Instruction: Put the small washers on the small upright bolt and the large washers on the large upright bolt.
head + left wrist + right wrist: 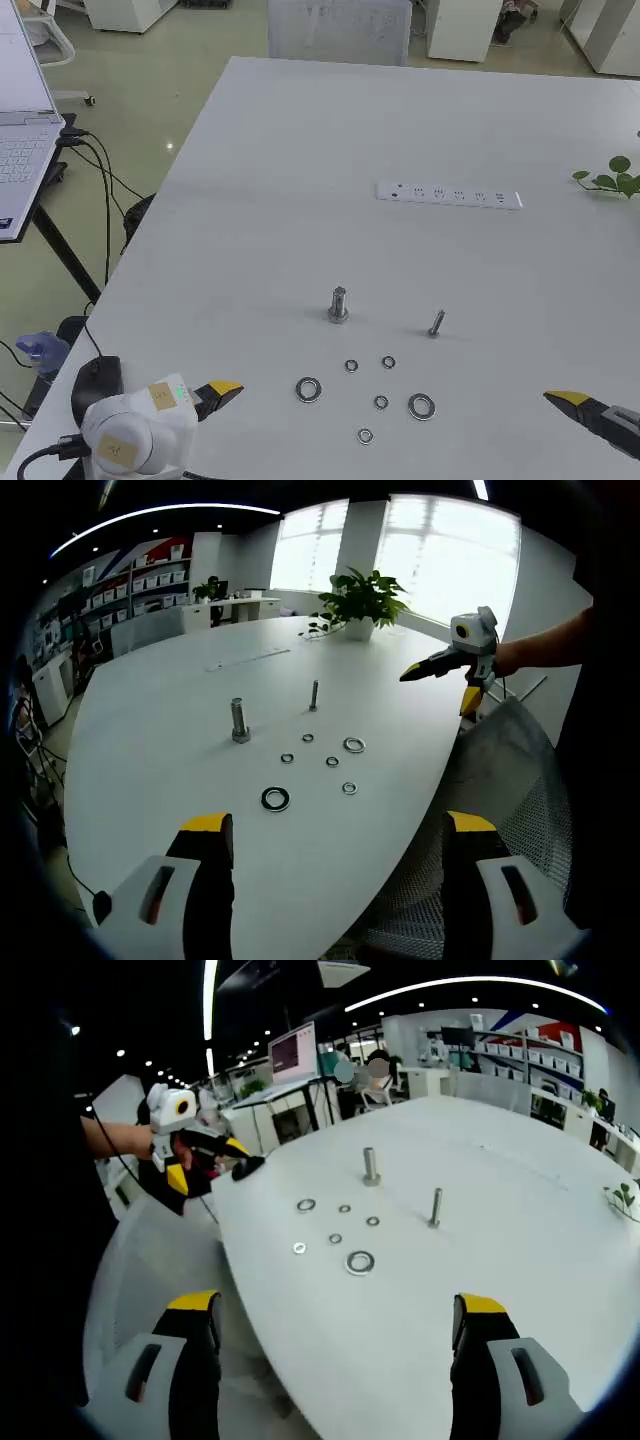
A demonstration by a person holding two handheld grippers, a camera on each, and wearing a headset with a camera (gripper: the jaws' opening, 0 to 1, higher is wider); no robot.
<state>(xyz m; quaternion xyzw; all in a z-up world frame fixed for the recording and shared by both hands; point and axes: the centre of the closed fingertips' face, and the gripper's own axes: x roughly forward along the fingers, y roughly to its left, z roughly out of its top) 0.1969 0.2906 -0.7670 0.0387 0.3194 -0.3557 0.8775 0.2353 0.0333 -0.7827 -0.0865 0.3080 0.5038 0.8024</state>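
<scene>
While left gripper and right gripper hold jaws spread, pinch the large steel washer by its rim, seven o'clock of the thick steel bolt.

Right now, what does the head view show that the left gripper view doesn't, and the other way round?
Head view: a laptop beside the table, with cables hanging below it.
Left gripper view: bright windows, wall shelves and the person's forearm.
Both: the white table, the large bolt and small bolt standing upright, two large washers and four small washers lying loose in front of them, the power strip, and the plant.
</scene>
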